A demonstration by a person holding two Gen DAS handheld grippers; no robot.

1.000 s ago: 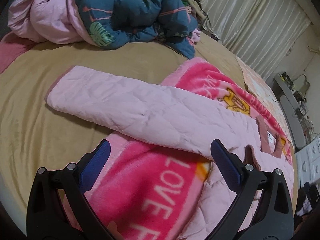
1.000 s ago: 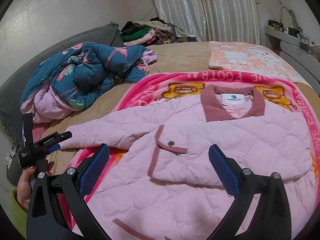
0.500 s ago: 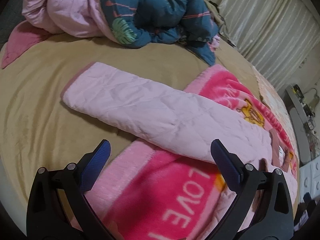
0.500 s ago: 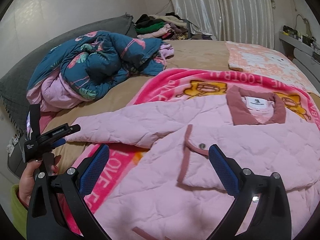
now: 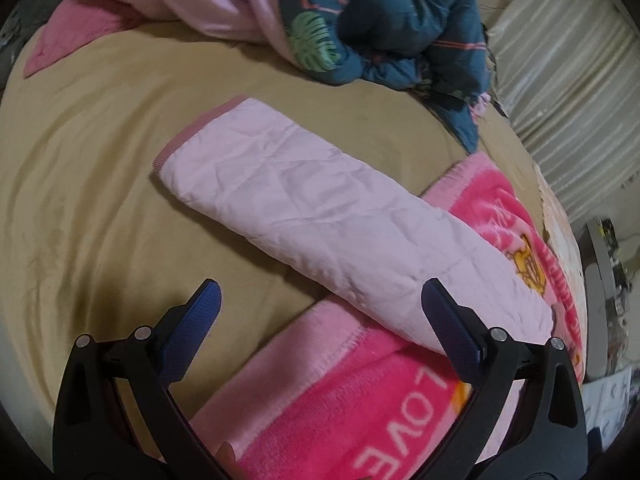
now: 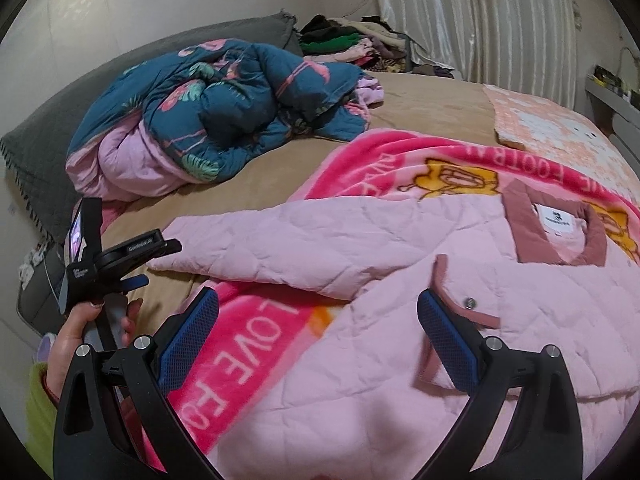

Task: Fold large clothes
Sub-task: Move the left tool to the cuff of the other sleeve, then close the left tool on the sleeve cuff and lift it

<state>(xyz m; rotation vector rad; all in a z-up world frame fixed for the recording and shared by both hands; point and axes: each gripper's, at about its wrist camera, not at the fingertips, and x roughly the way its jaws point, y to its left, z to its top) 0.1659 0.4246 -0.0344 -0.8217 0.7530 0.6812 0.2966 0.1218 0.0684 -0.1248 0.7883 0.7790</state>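
A pale pink quilted jacket (image 6: pixel 460 340) with a dusty-rose collar (image 6: pixel 556 232) lies spread face up on a bright pink blanket (image 6: pixel 248 344). Its sleeve (image 5: pixel 320 216) stretches left onto the tan bedsheet, cuff (image 5: pixel 188 136) at the far end. My left gripper (image 5: pixel 320 308) hovers open over the sleeve's lower edge, nothing between its blue pads. In the right wrist view that left gripper (image 6: pixel 144 264) sits just off the cuff, held by a hand. My right gripper (image 6: pixel 318 320) is open above the jacket's front, near the pocket snap (image 6: pixel 469 302).
A crumpled teal flamingo-print duvet (image 6: pixel 224 120) with pink lining lies at the bed's head beside a grey pillow (image 6: pixel 60 128). Stacked clothes (image 6: pixel 352 44) and curtains stand behind. A peach patterned mat (image 6: pixel 552 124) covers the far right. Tan sheet (image 5: pixel 88 200) lies bare left of the sleeve.
Both views have shifted left: the left gripper has travelled along the sleeve toward its cuff, and the right gripper has followed left over the jacket front. Both stay open.
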